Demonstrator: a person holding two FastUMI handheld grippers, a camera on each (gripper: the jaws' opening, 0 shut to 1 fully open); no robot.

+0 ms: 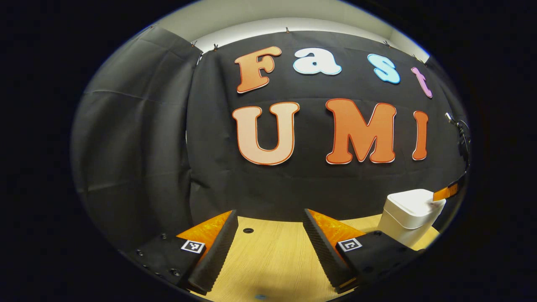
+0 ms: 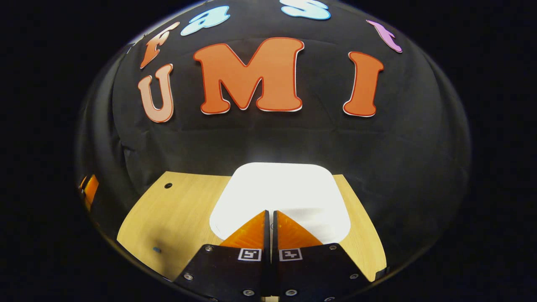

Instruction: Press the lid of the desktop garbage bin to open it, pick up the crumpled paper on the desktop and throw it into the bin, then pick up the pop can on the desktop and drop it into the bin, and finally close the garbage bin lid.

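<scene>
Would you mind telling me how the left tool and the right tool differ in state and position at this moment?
The left tool has its jaws spread wide, while the right tool has its jaws shut together. The left tool sits over the bare light wooden desktop, away from the white plastic garbage bin; the right tool is directly above the bin's closed lid. Both hold nothing.

The left gripper (image 1: pixel 270 220) hovered over the pale wooden desktop (image 1: pixel 272 256), its two fingers spread wide with nothing between them. To the far right stood the white plastic garbage bin (image 1: pixel 409 216), lid down, with the right gripper's fingers (image 1: pixel 445 192) touching the lid's right edge.
</scene>
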